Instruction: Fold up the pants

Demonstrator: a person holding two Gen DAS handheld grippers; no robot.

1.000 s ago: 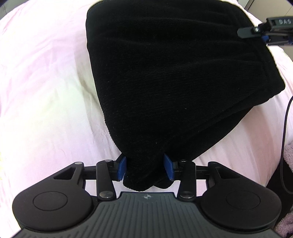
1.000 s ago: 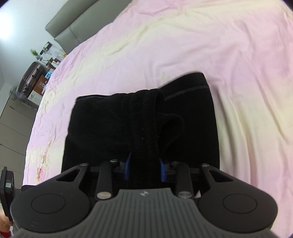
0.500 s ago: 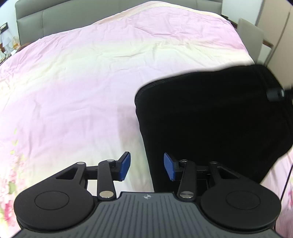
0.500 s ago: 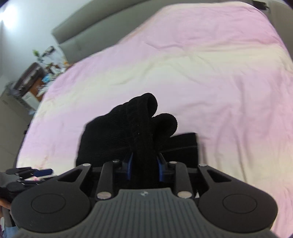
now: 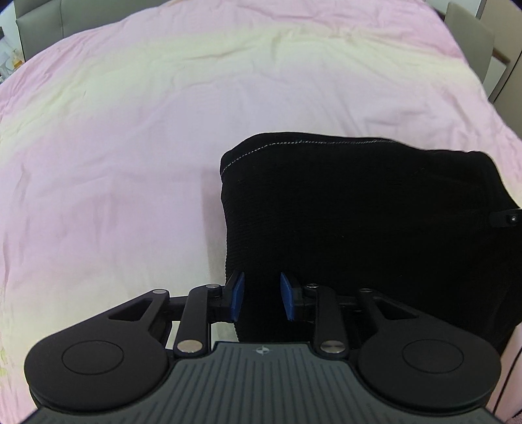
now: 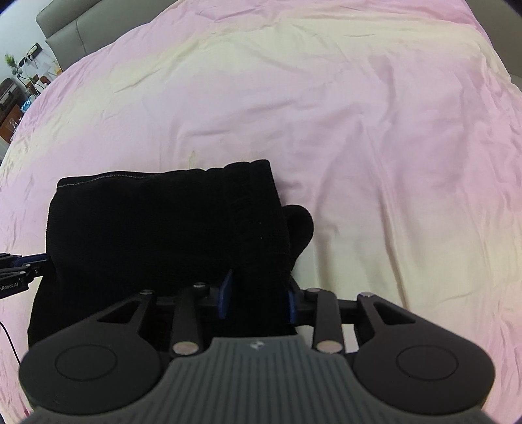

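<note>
Left wrist view. The left gripper (image 5: 261, 295) points steeply down over the near left corner of the black pants (image 5: 359, 228), which lie folded into a compact block on the pink bedspread (image 5: 130, 146). Its blue pads (image 5: 237, 296) stand a narrow gap apart and have just been closing; dark knit fills the space behind them, but the pads do not appear to press on it, and the black-on-black view makes contact hard to judge. A line of pale stitching runs along the far edge of the pants. At the right edge of the fabric a small black part of the right gripper (image 5: 505, 219) shows. A grey headboard (image 5: 39, 22) borders the bed at upper left.

Right wrist view. The right gripper (image 6: 257, 295) sits at the near right corner of the pants (image 6: 146, 234), its pads (image 6: 225, 295) clamped on a thick bunched fold of the black fabric that rises between them; the jaws have just eased slightly wider, with the fold between them. A rounded lobe of fabric bulges to the right of the grip. The left gripper (image 6: 19, 267) enters at the left edge, beside the pants. The bedspread (image 6: 359, 130) extends beyond, with the headboard (image 6: 75, 26) at upper left.
</note>
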